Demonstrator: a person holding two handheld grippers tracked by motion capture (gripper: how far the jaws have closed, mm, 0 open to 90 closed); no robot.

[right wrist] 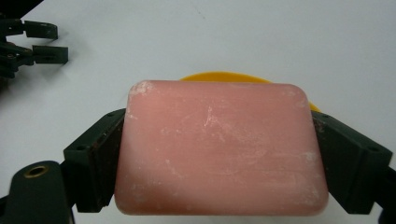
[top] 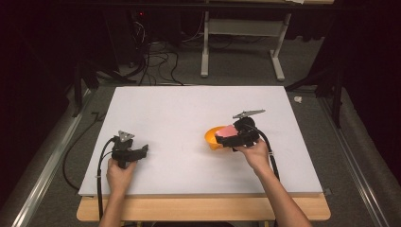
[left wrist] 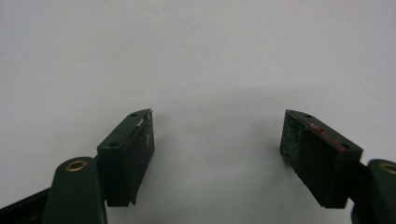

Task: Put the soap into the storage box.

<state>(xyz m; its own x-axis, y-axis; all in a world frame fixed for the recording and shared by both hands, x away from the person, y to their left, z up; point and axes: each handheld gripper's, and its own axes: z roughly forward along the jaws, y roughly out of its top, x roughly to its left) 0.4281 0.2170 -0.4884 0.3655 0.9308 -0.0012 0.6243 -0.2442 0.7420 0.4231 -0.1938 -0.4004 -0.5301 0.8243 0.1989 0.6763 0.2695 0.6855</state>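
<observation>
Two black jaws of the right gripper [right wrist: 219,154] clamp a pink rectangular bar of soap [right wrist: 219,149], held just above a round orange plastic dish [top: 213,137] right of centre on the white table [top: 189,109]. Lowering it and letting go appear to remain. Near the left edge, the left gripper [left wrist: 217,149] rests with jaws spread, empty.

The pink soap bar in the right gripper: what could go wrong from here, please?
1. The right gripper clamps the pink soap bar by its two short sides alone; its smooth, scuffed surface might slip between the pads.
2. The bar hangs over the orange dish. It looks nearly as wide as the dish, so a tilted release could leave it on the rim or tip the dish.
3. The left gripper stands open, apart from the dish, so nothing steadies it.
</observation>
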